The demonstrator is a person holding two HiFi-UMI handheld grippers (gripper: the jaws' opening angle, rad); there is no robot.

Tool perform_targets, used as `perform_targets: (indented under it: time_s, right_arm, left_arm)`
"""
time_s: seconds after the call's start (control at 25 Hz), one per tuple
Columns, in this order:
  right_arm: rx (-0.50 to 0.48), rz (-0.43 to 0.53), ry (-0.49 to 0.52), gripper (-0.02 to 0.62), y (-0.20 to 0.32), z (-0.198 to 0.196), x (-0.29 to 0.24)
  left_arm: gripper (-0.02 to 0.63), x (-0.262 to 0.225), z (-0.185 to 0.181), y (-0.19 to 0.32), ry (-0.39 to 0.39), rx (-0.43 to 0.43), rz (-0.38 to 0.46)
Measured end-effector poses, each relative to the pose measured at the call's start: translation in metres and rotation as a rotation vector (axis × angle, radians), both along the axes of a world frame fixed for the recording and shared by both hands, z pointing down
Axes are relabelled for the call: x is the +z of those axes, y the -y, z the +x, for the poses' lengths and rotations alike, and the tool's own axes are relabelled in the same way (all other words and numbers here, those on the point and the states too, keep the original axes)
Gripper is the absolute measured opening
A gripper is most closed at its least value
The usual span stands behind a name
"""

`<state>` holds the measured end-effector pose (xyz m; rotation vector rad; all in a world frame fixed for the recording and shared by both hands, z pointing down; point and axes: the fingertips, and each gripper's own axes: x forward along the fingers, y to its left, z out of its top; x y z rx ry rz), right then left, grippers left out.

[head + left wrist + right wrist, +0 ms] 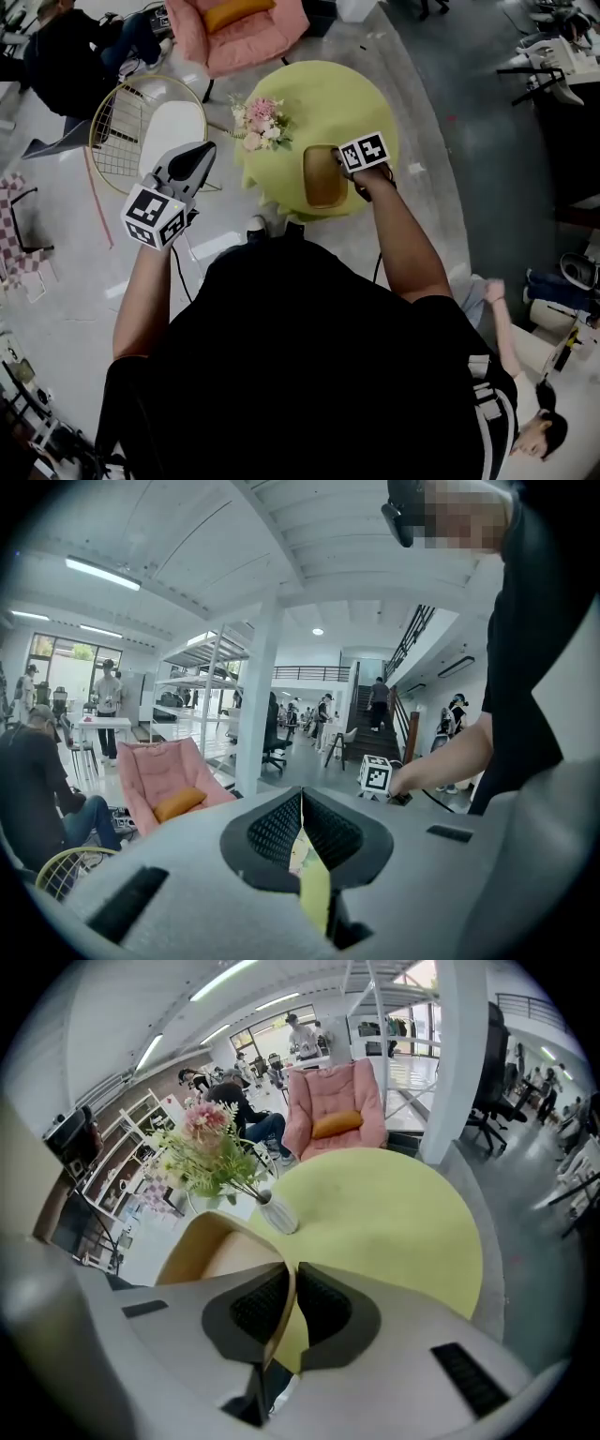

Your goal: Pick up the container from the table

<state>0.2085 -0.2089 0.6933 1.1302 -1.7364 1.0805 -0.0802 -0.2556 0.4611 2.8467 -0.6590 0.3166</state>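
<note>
The container (323, 176) is a tan wooden tub with rounded corners, over the near part of the round yellow-green table (323, 98). My right gripper (342, 162) is shut on its right rim. In the right gripper view the thin wall of the container (211, 1251) runs between the closed pads, and its hollow shows to the left. My left gripper (200, 157) hangs in the air left of the table, off its edge. Its jaws are shut with nothing between them in the left gripper view (302, 829). There the right gripper's marker cube (375, 774) shows beyond them.
A small white vase of pink flowers (261, 122) stands on the table's left side, close to the container (278, 1215). A pink chair (244, 33) is behind the table, a wire chair with a white seat (141, 122) to its left. People sit at the far left (66, 56) and lower right (525, 412).
</note>
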Motion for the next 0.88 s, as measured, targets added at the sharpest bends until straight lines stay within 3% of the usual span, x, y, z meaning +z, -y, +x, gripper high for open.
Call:
perform_targets:
  time_s: [0.36,0.88]
  right_arm:
    - [0.005,0.060,0.027,0.028,-0.008,-0.018,-0.051]
    - [0.029,0.075,0.078,0.028,-0.021,-0.028,-0.094]
  left_arm:
    - [0.018,-0.004,0.004,-0.002,0.000,0.060,0.015]
    - [0.018,0.003,0.018,-0.013,-0.011,0.134,-0.007]
